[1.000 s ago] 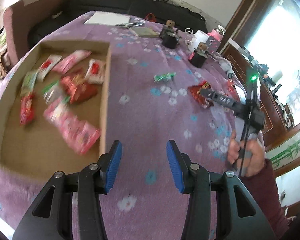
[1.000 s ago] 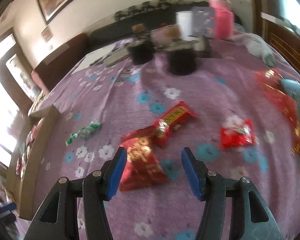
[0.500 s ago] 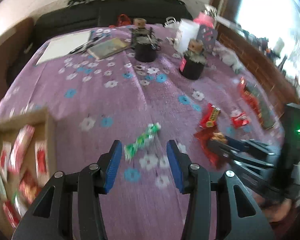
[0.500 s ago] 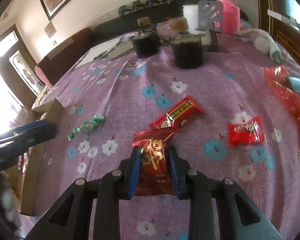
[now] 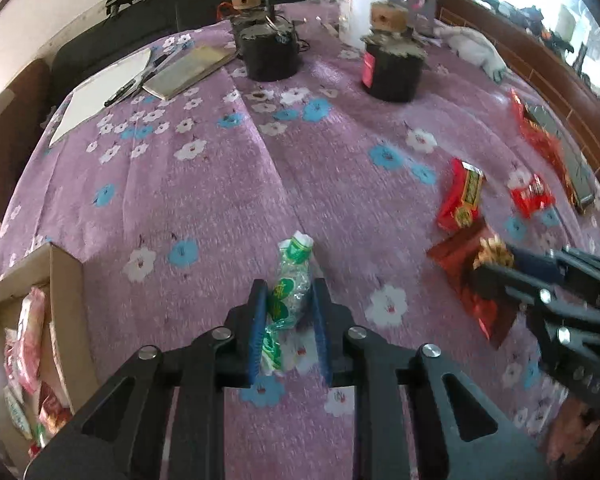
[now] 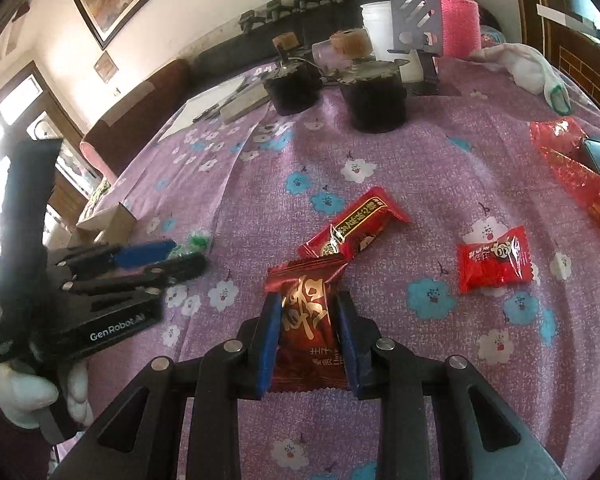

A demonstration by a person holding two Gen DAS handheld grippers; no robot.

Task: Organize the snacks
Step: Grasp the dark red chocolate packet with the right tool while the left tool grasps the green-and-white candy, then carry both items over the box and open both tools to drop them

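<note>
**Both grippers now clamped on snacks**

Half a second ago the left gripper (image 5: 287, 320) hung open above the green candy; it has since come down, and its blue fingers (image 5: 257, 324) now press the sides of that green-and-clear candy wrapper (image 5: 290, 280), which lies on the purple floral cloth (image 5: 228, 184) near the middle of the bench's near edge. At the near left corner sits the cardboard box (image 5: 66, 300), with pink and red snack packets (image 5: 28, 336) inside it. Toward the far left edge lie a white sheet of paper (image 5: 100, 92) and a notebook (image 5: 190, 70); two dark jars with cork stoppers (image 5: 270, 54) stand along the far side.

Right of centre, the right gripper (image 6: 308, 344) remains shut on the dark red foil packet (image 6: 306, 312), its fingers (image 6: 269, 340) squeezing both long sides while the packet lies flat on the cloth. Just beyond the packet's far end, touching it, is a red bar wrapper with a black-and-gold label (image 6: 356, 224). Further right, apart from both, lies a small red candy pouch (image 6: 494, 260). Crumpled red cellophane (image 6: 572, 164) runs along the right edge of the bench.
</note>
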